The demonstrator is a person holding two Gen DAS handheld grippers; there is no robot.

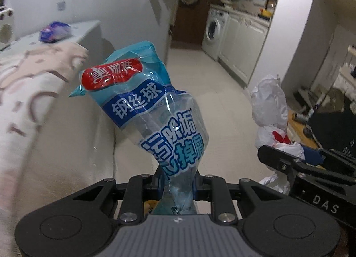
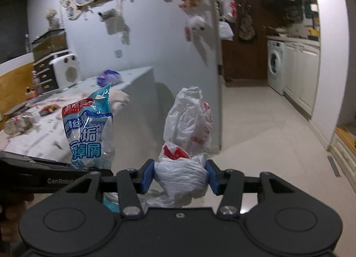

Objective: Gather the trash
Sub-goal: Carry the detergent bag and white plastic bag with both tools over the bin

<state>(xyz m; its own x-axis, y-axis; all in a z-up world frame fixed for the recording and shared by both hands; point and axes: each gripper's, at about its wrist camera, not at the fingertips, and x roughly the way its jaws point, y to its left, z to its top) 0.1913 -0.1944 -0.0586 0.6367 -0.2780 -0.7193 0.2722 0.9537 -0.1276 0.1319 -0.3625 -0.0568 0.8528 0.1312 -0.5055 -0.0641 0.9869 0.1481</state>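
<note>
A crumpled blue and clear plastic wrapper point(image 1: 151, 110) with a red label stands up out of my left gripper point(image 1: 178, 184), which is shut on its lower end. The same wrapper point(image 2: 89, 132) shows at the left of the right wrist view. My right gripper point(image 2: 180, 176) is shut on a bunched white plastic bag point(image 2: 187, 123) with red print, its blue pads pressing both sides. That bag point(image 1: 270, 110) and the right gripper's black body also appear at the right of the left wrist view. Both are held above the floor.
A table with a patterned cloth point(image 2: 44, 132) carries scraps, a blue-purple packet point(image 2: 109, 77) and a white heater point(image 2: 66, 71). A grey partition wall point(image 2: 155, 34) stands ahead. Pale tiled floor point(image 2: 267, 123) leads to a washing machine point(image 2: 276, 65) and white cabinets.
</note>
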